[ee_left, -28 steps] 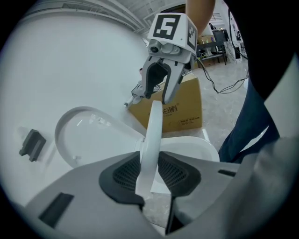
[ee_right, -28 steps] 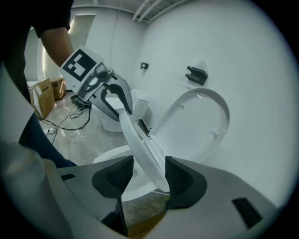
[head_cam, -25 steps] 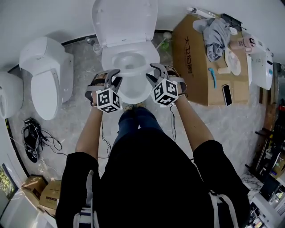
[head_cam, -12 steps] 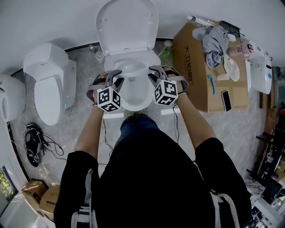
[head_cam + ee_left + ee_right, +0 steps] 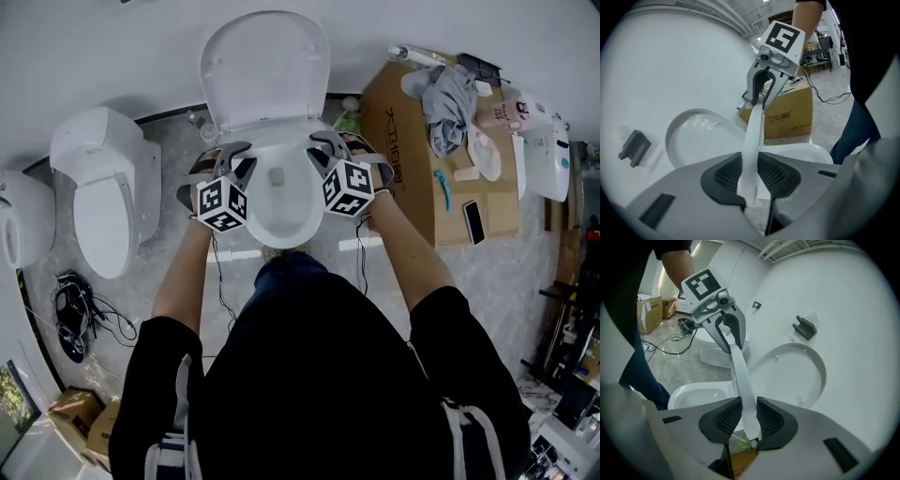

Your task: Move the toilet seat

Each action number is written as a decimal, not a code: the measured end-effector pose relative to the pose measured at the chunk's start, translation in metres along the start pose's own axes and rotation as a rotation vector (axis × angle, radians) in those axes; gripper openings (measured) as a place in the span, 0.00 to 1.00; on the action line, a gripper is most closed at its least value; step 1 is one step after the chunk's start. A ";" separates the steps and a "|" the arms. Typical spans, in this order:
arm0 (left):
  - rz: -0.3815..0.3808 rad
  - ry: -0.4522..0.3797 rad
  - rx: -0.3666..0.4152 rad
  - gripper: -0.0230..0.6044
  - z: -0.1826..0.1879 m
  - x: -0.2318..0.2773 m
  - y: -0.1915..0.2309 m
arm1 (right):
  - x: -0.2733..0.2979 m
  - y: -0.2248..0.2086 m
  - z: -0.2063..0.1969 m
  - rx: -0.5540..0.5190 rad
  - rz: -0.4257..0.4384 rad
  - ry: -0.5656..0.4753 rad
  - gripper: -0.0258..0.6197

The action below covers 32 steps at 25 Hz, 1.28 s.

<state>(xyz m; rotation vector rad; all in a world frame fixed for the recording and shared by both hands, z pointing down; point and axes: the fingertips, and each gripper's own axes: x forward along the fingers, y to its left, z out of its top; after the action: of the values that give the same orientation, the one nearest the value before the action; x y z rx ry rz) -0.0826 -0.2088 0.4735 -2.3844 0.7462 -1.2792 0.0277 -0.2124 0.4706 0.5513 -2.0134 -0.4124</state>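
Note:
The white toilet seat (image 5: 753, 136) is lifted off the bowl (image 5: 278, 223) and shows edge-on as a thin band running from one gripper to the other. My left gripper (image 5: 751, 176) is shut on its left side, pads pressed against both faces. On the seat's right side (image 5: 742, 376), my right gripper (image 5: 749, 420) is closing, its pads on the seat. In the head view the left gripper (image 5: 234, 161) and right gripper (image 5: 323, 155) flank the bowl's back half. The lid (image 5: 265, 66) stands upright against the wall behind.
A second white toilet (image 5: 98, 187) stands at the left, with another white fixture (image 5: 19, 230) beyond it. A cardboard box (image 5: 412, 141) with a grey cloth, a phone and small items sits at the right. Cables (image 5: 70, 314) lie on the floor. The person's legs are just before the bowl.
Both grippers have moved a little towards the wall and the upright lid, carrying the seat up off the bowl rim. More of the open bowl shows between them.

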 end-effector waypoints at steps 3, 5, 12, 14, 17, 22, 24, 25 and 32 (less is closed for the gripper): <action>-0.001 -0.009 -0.007 0.20 0.001 0.002 0.014 | 0.004 -0.014 0.004 0.022 -0.010 -0.014 0.21; 0.000 -0.012 -0.016 0.20 0.002 0.005 0.024 | 0.007 -0.023 0.006 0.033 -0.013 -0.021 0.21; 0.015 -0.021 -0.043 0.19 0.003 0.019 0.061 | 0.021 -0.061 0.011 0.058 -0.023 -0.040 0.21; 0.023 -0.023 -0.045 0.19 0.003 0.024 0.072 | 0.026 -0.072 0.013 0.060 -0.026 -0.042 0.20; 0.035 -0.025 -0.052 0.19 0.003 0.030 0.087 | 0.033 -0.086 0.015 0.059 -0.031 -0.045 0.20; 0.059 -0.025 -0.063 0.18 0.003 0.038 0.106 | 0.041 -0.106 0.018 0.073 -0.044 -0.052 0.19; 0.071 -0.025 -0.070 0.18 0.003 0.042 0.114 | 0.045 -0.113 0.018 0.073 -0.052 -0.054 0.19; 0.077 -0.025 -0.075 0.18 0.003 0.044 0.118 | 0.047 -0.117 0.019 0.073 -0.054 -0.054 0.19; 0.124 -0.010 -0.114 0.17 -0.001 0.055 0.141 | 0.061 -0.139 0.022 0.080 -0.065 -0.057 0.18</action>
<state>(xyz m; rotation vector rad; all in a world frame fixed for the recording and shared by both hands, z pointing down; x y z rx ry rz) -0.0992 -0.3553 0.4379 -2.3889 0.9719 -1.2033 0.0112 -0.3604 0.4351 0.6627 -2.0775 -0.3919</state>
